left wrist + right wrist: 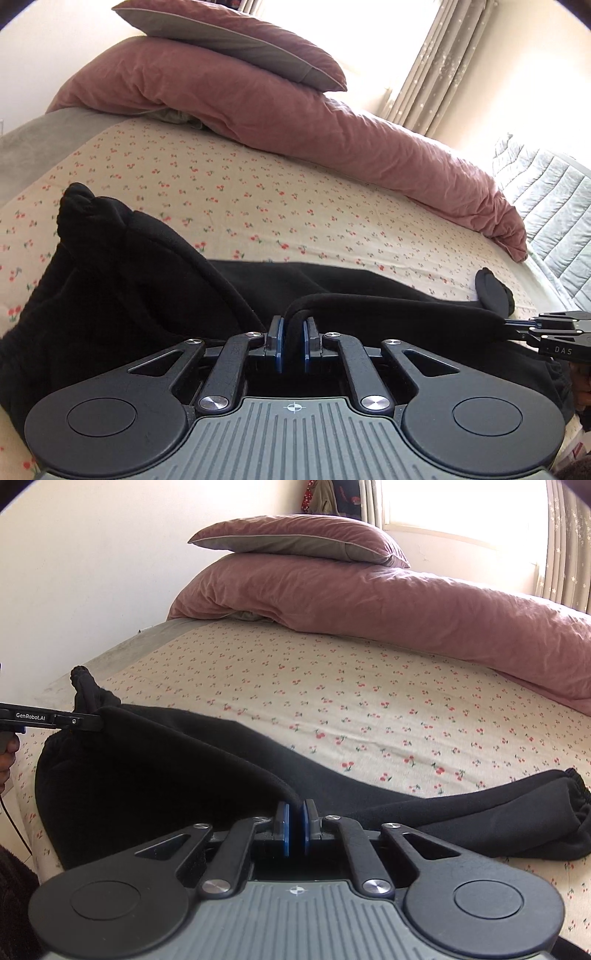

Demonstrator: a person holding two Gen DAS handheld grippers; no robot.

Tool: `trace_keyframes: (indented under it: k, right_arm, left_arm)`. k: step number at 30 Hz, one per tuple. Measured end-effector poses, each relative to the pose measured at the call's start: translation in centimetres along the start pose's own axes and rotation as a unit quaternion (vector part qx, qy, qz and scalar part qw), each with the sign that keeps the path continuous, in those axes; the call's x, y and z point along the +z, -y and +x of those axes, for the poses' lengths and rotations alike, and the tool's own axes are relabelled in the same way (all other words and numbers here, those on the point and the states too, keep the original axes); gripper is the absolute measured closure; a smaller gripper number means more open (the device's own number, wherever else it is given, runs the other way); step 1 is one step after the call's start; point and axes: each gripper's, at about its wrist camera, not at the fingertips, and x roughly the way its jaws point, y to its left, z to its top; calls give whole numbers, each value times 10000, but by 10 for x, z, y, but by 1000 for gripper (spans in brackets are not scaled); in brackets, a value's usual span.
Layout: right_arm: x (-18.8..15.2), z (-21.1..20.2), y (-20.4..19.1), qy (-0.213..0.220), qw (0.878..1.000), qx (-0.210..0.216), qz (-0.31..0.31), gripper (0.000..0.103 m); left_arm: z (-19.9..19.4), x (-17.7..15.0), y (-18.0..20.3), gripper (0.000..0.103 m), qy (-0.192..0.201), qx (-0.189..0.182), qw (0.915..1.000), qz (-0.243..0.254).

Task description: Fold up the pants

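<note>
Black pants (122,295) lie across the near side of the bed, and they show in the right wrist view (155,775) too. My left gripper (293,334) is shut on a fold of the pants' near edge, lifted a little. My right gripper (295,816) is shut on the same edge further right; it also shows at the right edge of the left wrist view (517,326). The left gripper shows at the left edge of the right wrist view (86,722). The elastic leg cuffs (576,805) lie at the right. The waist end (79,199) bunches up at the left.
The bed has a cream sheet with small red cherries (258,192). A pink duvet (295,122) with a pink pillow (236,40) on it lies along the far side. A wall is at the left, curtains (436,62) and a bright window behind. A quilted grey cover (546,206) is at the right.
</note>
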Motion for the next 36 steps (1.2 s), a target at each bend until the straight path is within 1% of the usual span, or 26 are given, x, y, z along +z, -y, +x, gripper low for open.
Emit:
trace_keyframes:
  k: [3,5,6,8,9,11,12,13,14,15,16,17,18,20,22,24,26,27,29,31,32,34,35,36]
  right_arm:
    - [-21,7,-4,-211,9997,117,3,94]
    - [-36,13,-6,-429,9990,116,-83,93]
    - [-43,15,-8,-505,9986,108,-115,93]
    - [-52,22,-9,-644,9978,99,-143,91]
    - [-56,23,-10,-636,9978,84,-192,91]
    - [-57,21,-12,-564,9980,50,-272,90]
    - [-57,18,-12,-536,9983,71,-204,84]
    - [-56,14,-10,-507,9986,136,-93,79]
    - [-55,8,-7,-444,9987,238,69,64]
    - [-53,3,-4,-366,9987,308,200,56]
    - [-53,-3,0,-284,9986,333,305,55]
    - [-51,-8,2,-207,9984,316,415,53]
    - [-50,-12,6,-133,9980,277,550,46]
    - [-48,-17,15,13,9957,141,915,37]
    - [-48,-15,22,67,9914,-1,1303,36]
    - [-50,-7,28,8,9869,-53,1615,36]
    - [-52,4,28,-138,9856,-206,1675,36]
    - [-52,10,26,-227,9856,-301,1650,36]
    - [-56,17,27,-347,9850,-379,1650,36]
    - [-57,21,28,-338,9845,-403,1674,36]
    - [-57,21,29,-316,9843,-409,1687,35]
    - [-55,22,31,-284,9833,-419,1747,35]
    - [-55,23,32,-264,9825,-421,1792,35]
    - [-55,24,33,-241,9817,-433,1838,35]
  left_arm:
    - [-1,-23,-12,92,-204,-60,9997,-127]
    - [1,-33,-20,89,-354,-118,9991,-225]
    - [0,-39,-21,87,-401,-130,9989,-185]
    - [-3,-43,-20,86,-398,-154,9991,10]
    - [-7,-44,-18,85,-363,-184,9991,145]
    - [-15,-45,-15,82,-282,-222,9990,263]
    - [-19,-45,-15,79,-243,-230,9991,263]
    - [-22,-46,-15,68,-186,-184,9994,247]
    - [-27,-46,-15,57,-103,-80,9997,213]
    - [-31,-46,-16,33,-6,30,9998,176]
    - [-36,-46,-17,26,109,109,9998,126]
    - [-40,-46,-19,26,199,148,9997,69]
    - [-43,-45,-21,26,262,202,9995,-12]
    - [-46,-44,-28,25,373,487,9976,-310]
    - [-47,-43,-37,24,472,773,9935,-691]
    - [-48,-41,-47,24,571,986,9877,-1069]
    - [-51,-40,-55,26,738,1174,9807,-1379]
    - [-53,-41,-59,28,836,1233,9774,-1499]
    - [-55,-40,-67,29,962,1324,9716,-1708]
    - [-53,-41,-71,38,1026,1399,9679,-1821]
    - [-50,-41,-72,40,1029,1459,9666,-1838]
    - [-46,-40,-73,54,1039,1582,9642,-1857]
    - [-43,-40,-74,58,1037,1642,9628,-1876]
    - [-41,-40,-75,66,1021,1722,9608,-1919]
